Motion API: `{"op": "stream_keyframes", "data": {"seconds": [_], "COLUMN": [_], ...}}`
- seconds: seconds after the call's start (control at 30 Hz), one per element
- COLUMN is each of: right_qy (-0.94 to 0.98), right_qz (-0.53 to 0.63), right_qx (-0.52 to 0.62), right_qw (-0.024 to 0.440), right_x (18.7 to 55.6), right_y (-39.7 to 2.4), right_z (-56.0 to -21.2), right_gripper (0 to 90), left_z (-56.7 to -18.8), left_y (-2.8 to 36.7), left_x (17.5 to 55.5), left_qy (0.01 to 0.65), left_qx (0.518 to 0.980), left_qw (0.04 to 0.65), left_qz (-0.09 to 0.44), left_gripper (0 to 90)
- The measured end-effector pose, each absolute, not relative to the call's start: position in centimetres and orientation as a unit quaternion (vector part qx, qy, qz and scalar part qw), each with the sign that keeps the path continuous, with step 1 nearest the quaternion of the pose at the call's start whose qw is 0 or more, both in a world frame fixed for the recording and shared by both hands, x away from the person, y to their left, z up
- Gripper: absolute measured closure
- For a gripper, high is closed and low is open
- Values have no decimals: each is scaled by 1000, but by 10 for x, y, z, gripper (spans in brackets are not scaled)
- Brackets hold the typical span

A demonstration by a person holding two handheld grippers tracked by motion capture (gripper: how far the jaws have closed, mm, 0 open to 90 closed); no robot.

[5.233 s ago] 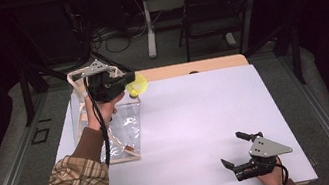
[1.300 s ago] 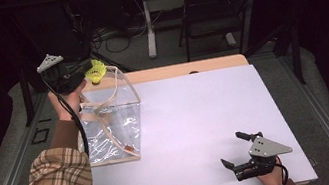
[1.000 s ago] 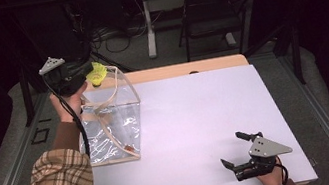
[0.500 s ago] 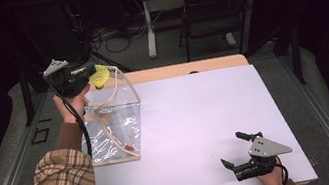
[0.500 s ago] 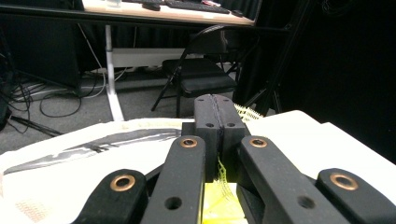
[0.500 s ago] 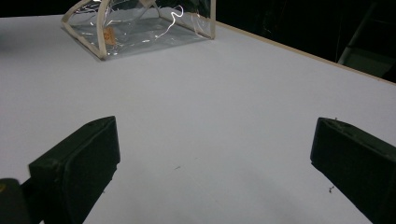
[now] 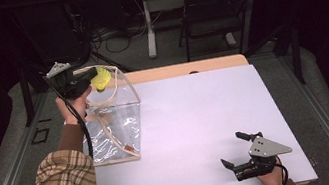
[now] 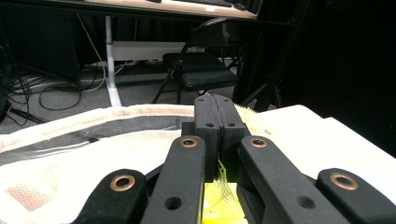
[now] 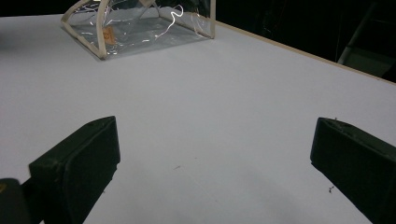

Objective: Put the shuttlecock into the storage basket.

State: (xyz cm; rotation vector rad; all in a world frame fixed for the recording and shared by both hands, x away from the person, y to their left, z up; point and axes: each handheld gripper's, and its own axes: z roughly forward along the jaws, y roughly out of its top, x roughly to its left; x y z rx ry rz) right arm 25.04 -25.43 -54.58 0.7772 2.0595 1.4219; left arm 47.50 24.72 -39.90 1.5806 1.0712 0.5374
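A small yellow mesh item is clamped tight in the left gripper and held above the open top of the clear plastic bag w/ cream trim, at the far-left corner of the white table. Pick-up looks done; lowering into the bag and release are left. The right gripper is rested near the front-right corner, jaws wide apart, nothing held.
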Motion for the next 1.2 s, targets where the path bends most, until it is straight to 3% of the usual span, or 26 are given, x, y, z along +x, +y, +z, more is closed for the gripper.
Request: {"op": "stream_keyframes", "data": {"seconds": [1.2], "right_qy": [759], "right_qz": [525], "right_qx": [287], "right_qw": [257], "right_x": [250], "right_y": [-254], "right_z": [-546], "right_gripper": [10], "left_z": [-418], "left_y": [245], "left_x": [484], "left_qy": [467], "left_qx": [679], "left_qw": [524], "left_qz": [214], "left_gripper": [900]}}
